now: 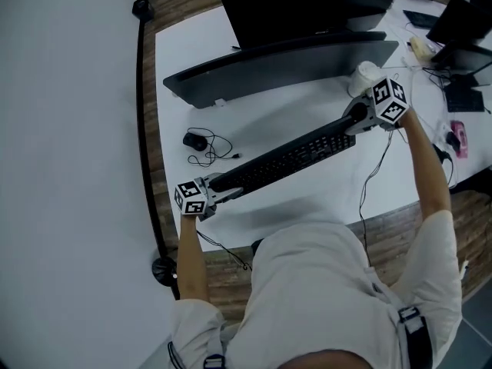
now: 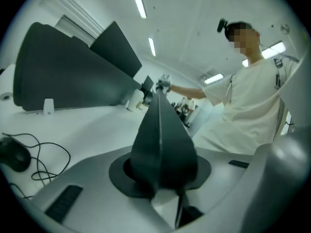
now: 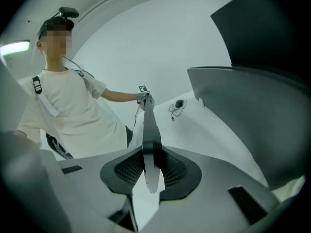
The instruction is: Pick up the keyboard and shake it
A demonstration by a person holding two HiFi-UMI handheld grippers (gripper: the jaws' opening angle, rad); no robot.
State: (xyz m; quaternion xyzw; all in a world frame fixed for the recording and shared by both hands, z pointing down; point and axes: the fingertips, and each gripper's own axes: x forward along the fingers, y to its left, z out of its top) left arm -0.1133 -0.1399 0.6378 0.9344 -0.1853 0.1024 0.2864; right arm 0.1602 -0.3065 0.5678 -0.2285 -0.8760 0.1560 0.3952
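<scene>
Keyboard hangs clear of the desk, left claw and right claw each clamped on one end; lifting looks done, shaking remains.

Left gripper, right gripper: both clamped

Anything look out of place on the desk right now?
Nothing spilled or damaged. The long black keyboard sits slanted above the white desk only because the left gripper and right gripper clamp its ends. The small black mouse lies near its left end, cord loosely tangled.
</scene>
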